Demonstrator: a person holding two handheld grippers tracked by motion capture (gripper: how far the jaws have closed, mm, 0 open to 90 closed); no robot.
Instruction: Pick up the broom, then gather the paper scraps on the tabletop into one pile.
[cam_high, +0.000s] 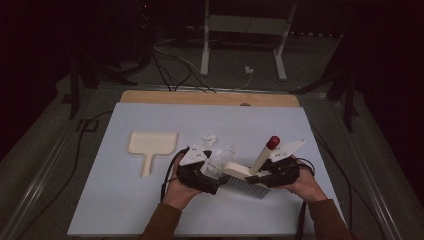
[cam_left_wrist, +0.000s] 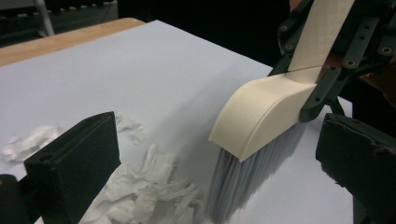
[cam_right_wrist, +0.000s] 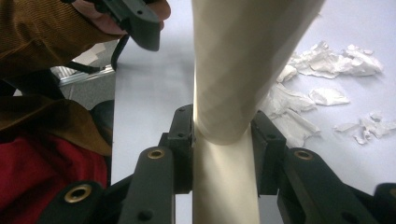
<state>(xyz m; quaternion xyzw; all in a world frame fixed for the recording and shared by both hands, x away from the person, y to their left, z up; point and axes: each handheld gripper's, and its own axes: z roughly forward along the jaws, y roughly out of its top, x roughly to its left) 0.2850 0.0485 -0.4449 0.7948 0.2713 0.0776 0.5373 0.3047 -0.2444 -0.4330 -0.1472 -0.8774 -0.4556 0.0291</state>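
A cream hand brush (cam_high: 245, 172) with grey bristles and a red-tipped handle stands on the pale board, bristles down. My right gripper (cam_high: 260, 176) is shut on its handle (cam_right_wrist: 243, 56), low down, with the jaws pressed on both sides (cam_right_wrist: 224, 135). Just left of the brush head (cam_left_wrist: 261, 112), my left gripper (cam_high: 212, 184) sits with its jaws wide open (cam_left_wrist: 219, 158) and nothing pressed between them. Torn white paper scraps (cam_high: 212, 150) lie beside and under it (cam_left_wrist: 144, 186), and spread past the handle (cam_right_wrist: 327, 65). A cream dustpan (cam_high: 150, 145) lies flat at the left.
The pale board (cam_high: 125, 200) covers a wooden table whose far edge (cam_high: 210, 97) shows behind it. Black cables trail from both grippers. On the floor beyond are a white stand (cam_high: 245, 30) and dark stand legs at both sides.
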